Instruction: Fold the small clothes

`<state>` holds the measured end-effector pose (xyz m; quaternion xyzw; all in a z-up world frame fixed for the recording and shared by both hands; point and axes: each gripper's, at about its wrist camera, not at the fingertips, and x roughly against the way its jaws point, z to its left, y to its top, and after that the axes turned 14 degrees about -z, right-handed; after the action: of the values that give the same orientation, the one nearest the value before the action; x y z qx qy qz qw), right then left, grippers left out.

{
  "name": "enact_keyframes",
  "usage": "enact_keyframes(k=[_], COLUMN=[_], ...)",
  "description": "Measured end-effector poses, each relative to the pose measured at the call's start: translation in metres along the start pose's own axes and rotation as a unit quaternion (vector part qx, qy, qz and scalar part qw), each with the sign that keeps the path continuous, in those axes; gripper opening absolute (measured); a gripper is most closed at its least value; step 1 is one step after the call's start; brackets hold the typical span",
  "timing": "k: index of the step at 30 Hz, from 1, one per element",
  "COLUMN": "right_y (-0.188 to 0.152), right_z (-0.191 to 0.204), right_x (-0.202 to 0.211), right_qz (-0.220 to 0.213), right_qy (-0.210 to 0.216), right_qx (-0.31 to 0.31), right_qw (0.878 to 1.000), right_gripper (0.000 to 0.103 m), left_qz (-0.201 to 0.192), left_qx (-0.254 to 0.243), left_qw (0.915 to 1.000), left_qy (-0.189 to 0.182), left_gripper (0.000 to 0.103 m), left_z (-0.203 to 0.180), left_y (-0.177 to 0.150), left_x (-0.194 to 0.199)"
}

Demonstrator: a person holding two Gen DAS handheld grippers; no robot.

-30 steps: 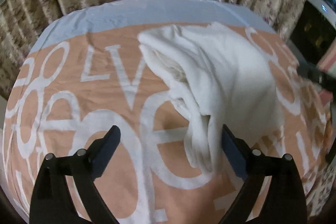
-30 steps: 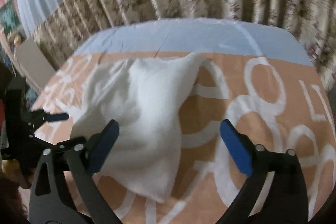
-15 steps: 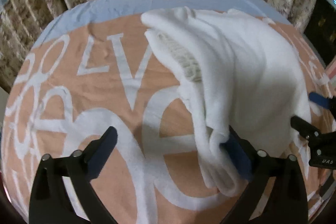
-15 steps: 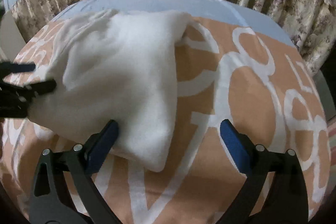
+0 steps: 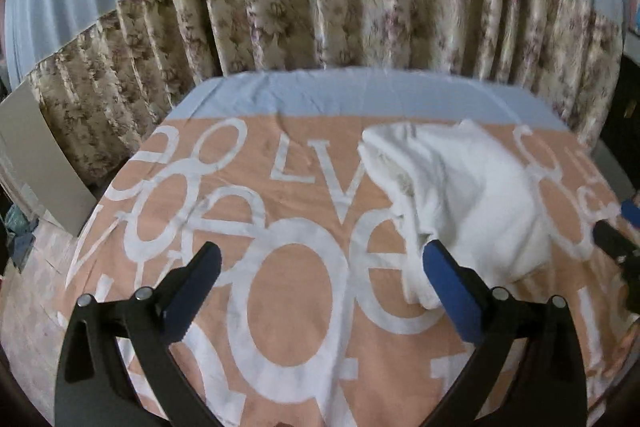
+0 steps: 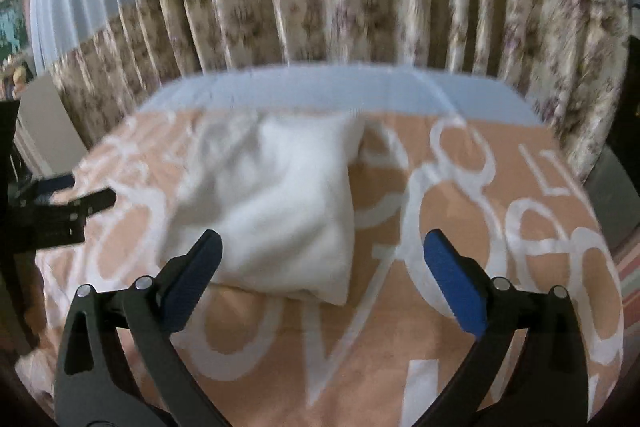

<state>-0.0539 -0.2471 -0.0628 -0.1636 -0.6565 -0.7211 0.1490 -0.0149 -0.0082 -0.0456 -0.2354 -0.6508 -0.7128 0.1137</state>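
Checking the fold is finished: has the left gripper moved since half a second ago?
Yes. The left gripper has pulled back from the white garment; more curtain shows.

A folded garment (image 5: 472, 203) lies on the bedspread (image 5: 280, 267), curtains (image 5: 320, 7) behind.

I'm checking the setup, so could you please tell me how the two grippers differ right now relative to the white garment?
The left gripper sits at the white garment's left side, its right finger overlapping the near fold. The right gripper faces the garment's near right corner, its left finger overlapping the edge. The right wrist view is blurred; the left is sharper. Both are open and hold nothing.
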Motion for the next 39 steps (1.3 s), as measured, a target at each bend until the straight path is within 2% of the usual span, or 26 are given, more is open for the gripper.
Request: enact_keyframes(k=[4,9,11,16,22,28,34,39], right_y=[0.000,-0.020,-0.027,-0.038,-0.041,-0.037,-0.031,-0.023], right_z=[0.015,0.022,0.024,0.023,0.023,0.028,0.037,0.041], right_x=[0.011,0.010,0.013,0.017,0.023,0.030,0.037,0.044], right_qz=[-0.029,0.001,0.003,0.008,-0.013,-0.029,-0.037,-0.045], right_qy=[-0.028,-0.018,-0.026,-0.039,-0.052,-0.057,-0.056,-0.059], right_qx=[0.003,-0.016,-0.013,-0.014,-0.013,-0.007,0.002,0.005], right_qw=[0.999,1.000,1.000,0.999,0.998,0.998,0.998,0.997], right_gripper=[0.100,0.100,0.100,0.100,0.100,0.100,0.100,0.100], left_qz=[-0.013,-0.011,-0.012,-0.006,0.026,-0.014,-0.021,-0.028], left_qx=[-0.005,-0.069,-0.079,-0.076,-0.051,-0.018,-0.041,-0.044], left_qw=[0.9998,0.9964,0.9950,0.9959,0.9984,0.9992,0.9989,0.9985], left_qy=[-0.012,0.048,0.061,0.049,0.000,-0.032,-0.013,-0.019], left_gripper=[0.101,0.101,0.101,0.101,0.101,0.101,0.101,0.101], left_z=[-0.007,-0.023,-0.027,-0.032,-0.036,-0.032,-0.040,-0.042], left_y=[-0.004,-0.017,-0.021,-0.031,-0.048,-0.038,-0.031,-0.027], left_x=[0.012,0.020,0.021,0.018,0.007,0.029,0.038,0.049])
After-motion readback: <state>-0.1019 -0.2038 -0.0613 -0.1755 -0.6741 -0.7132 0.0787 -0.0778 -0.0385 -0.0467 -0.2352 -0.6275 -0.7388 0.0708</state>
